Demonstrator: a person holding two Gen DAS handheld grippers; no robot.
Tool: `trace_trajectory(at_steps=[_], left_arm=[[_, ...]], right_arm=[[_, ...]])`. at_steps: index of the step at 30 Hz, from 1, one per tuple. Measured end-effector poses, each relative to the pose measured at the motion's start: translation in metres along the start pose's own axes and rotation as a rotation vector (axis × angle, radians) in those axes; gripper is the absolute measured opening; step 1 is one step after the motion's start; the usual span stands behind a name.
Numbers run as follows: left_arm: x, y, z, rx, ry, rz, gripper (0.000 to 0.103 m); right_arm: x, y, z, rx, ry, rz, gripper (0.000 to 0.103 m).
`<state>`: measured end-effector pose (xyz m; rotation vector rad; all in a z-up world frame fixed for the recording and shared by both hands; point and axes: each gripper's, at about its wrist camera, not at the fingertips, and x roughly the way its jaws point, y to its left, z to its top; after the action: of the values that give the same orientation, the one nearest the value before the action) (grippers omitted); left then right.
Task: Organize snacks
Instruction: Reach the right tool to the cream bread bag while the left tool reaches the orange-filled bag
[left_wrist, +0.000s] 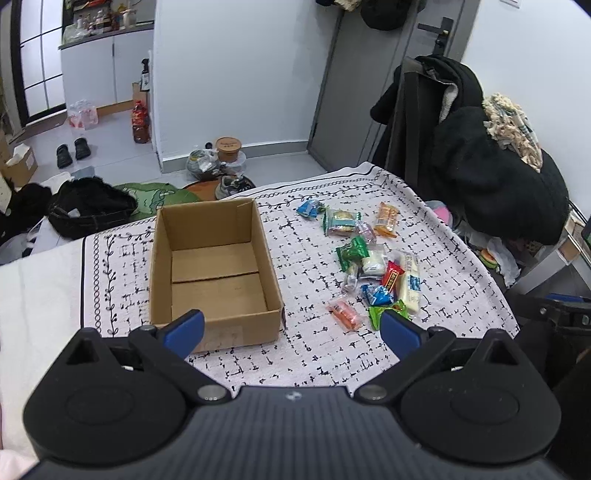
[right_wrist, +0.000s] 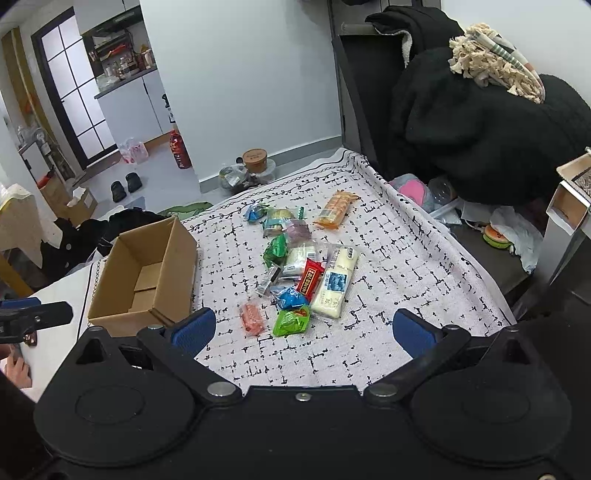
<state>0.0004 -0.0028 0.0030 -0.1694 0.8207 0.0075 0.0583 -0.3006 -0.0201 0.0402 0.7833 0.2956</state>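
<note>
left wrist view: left gripper (left_wrist: 291, 334) and right gripper (right_wrist: 303, 334) spread wide, empty, above tablecloth (left_wrist: 314, 354)

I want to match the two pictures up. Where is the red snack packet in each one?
Left wrist view: the red snack packet lies right of centre, in the snack pile, touching the long white packet.
Right wrist view: the red snack packet sits near the centre, again against the long white packet.
Shared landmark: the open cardboard box, left of the pile in both.
</note>
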Motion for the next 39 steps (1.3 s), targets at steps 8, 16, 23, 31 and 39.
trace_trajectory(at_steps=[8, 16, 23, 31, 39], left_arm=[[0.011, -0.002, 0.006, 0.057, -0.013, -0.038, 0.101], [0.038, -0.003, 0.012, 0.093, 0.007, -0.087, 0.101], [0.064, -0.012, 0.017, 0.165, 0.031, -0.115, 0.101], [0.095, -0.030, 0.020, 0.244, 0.072, -0.168, 0.100], [0.125, -0.044, 0.022, 0.301, 0.091, -0.183, 0.098]], right_arm=[[0.019, -0.008, 0.002, 0.012, 0.026, -0.018, 0.103], [0.035, -0.013, 0.000, 0.007, 0.034, -0.030, 0.103], [0.047, -0.022, 0.000, 0.028, 0.040, -0.030, 0.103], [0.066, -0.035, 0.000, 0.055, 0.059, -0.020, 0.091], [0.090, -0.050, -0.007, 0.097, 0.100, 0.002, 0.082]])
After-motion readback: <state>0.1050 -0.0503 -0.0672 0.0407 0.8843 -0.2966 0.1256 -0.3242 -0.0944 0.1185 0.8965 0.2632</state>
